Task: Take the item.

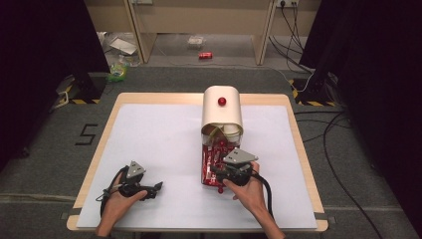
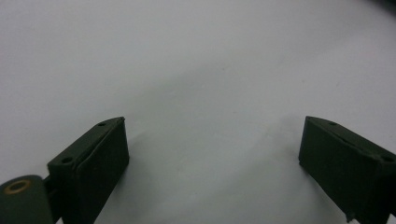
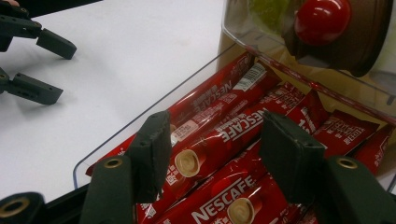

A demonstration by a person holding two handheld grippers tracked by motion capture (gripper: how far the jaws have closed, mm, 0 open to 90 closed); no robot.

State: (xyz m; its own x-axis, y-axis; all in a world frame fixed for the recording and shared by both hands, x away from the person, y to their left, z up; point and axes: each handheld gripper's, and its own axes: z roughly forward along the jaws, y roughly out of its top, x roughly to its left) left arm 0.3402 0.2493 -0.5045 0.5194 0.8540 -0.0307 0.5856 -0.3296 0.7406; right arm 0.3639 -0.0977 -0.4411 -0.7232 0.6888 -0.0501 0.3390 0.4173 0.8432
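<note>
A cream container (image 1: 221,112) with a red knob (image 1: 222,101) stands at the middle of the table. A clear drawer (image 3: 140,125) is pulled out from its base toward me and holds several red Nescafe sachets (image 3: 224,135). My right gripper (image 3: 212,140) hangs just over the drawer, open, its jaws on either side of one sachet without pressing it. In the high view the right gripper (image 1: 220,172) sits over the drawer's near end. My left gripper (image 2: 212,140) rests open on the white mat with nothing between its jaws, at the front left (image 1: 158,188).
The white mat (image 1: 149,139) covers the wooden table. Another red knob (image 3: 322,18) shows on the container's front above the drawer. The left gripper (image 3: 32,60) lies off to the left in the right gripper view. Cables and a red can (image 1: 205,56) lie on the floor beyond.
</note>
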